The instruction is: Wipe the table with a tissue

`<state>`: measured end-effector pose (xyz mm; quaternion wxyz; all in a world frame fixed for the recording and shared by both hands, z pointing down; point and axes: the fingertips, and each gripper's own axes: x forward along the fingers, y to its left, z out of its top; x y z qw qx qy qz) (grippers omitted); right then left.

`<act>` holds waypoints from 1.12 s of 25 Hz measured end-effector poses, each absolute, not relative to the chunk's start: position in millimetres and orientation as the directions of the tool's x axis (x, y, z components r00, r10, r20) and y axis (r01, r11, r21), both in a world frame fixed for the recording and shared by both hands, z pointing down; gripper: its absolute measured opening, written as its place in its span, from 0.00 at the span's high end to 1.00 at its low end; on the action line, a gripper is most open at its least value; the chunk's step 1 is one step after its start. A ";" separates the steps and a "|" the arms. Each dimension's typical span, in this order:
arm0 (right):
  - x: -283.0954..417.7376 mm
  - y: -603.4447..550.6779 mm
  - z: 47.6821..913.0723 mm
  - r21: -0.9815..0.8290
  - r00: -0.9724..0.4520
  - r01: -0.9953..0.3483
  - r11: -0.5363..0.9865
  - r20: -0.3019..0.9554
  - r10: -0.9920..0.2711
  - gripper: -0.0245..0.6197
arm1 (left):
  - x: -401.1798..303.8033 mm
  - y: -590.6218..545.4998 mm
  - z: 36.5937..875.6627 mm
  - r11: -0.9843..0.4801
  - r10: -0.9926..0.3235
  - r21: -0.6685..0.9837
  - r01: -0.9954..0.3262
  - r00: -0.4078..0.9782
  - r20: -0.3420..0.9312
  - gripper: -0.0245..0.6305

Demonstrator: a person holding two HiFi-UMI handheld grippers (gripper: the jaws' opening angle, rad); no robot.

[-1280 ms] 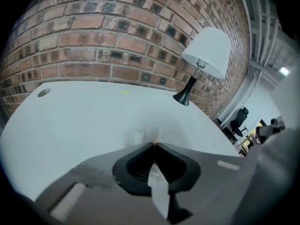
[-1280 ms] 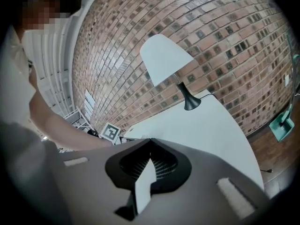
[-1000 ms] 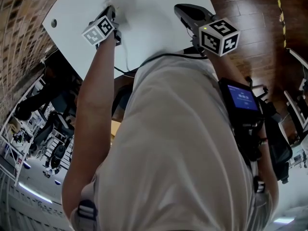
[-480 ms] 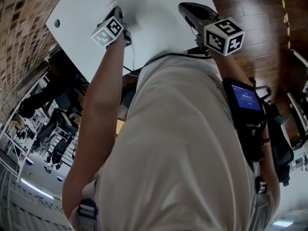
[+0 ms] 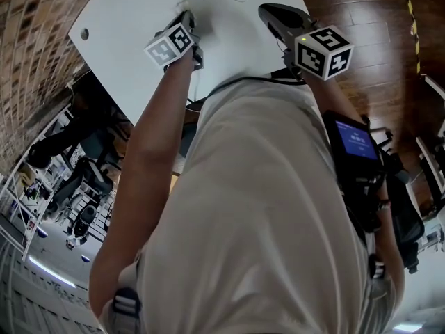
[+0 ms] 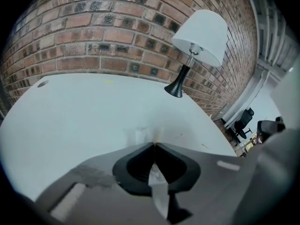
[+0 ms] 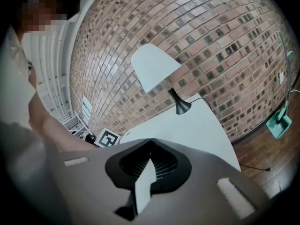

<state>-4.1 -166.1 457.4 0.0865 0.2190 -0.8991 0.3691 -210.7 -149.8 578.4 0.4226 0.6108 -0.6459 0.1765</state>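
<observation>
My left gripper (image 5: pixel 186 11) rests low on the white table (image 5: pixel 229 40), left of its middle, shut on a white tissue. In the left gripper view the tissue (image 6: pixel 144 135) bulges out past the closed tips (image 6: pixel 154 143) and lies flat on the table (image 6: pixel 84 111); a strip of it shows between the jaws. My right gripper (image 5: pixel 268 11) hovers over the table's right part with its jaws shut. In the right gripper view its tips (image 7: pixel 151 139) meet, and I see no tissue beyond them.
A white-shaded lamp (image 6: pixel 199 36) on a black stem stands at the table's far side by the brick wall (image 6: pixel 93 32). A round cable hole (image 5: pixel 84 34) lies near the table's left corner. Wooden floor (image 5: pixel 375 33) lies right of the table, office chairs (image 5: pixel 76 186) lower left.
My left gripper has slid to the right across the table with the tissue. The right gripper has stayed almost still.
</observation>
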 end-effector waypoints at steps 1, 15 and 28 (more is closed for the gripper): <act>-4.2 -166.7 457.4 -0.626 -0.890 -0.456 0.632 0.316 -0.329 0.95 | -208.9 -149.7 578.7 0.188 -0.634 0.288 -0.939 0.108 0.766 0.93; 51.7 -176.2 434.3 -0.623 -0.916 -0.402 0.671 0.262 -0.305 0.95 | -72.2 -110.6 554.1 0.085 -0.638 0.497 -0.863 0.336 0.693 0.93; 54.7 -179.4 435.1 -0.619 -0.910 -0.416 0.667 0.285 -0.303 0.95 | -232.3 -131.2 562.1 0.260 -0.598 0.180 -0.949 -0.012 0.802 0.93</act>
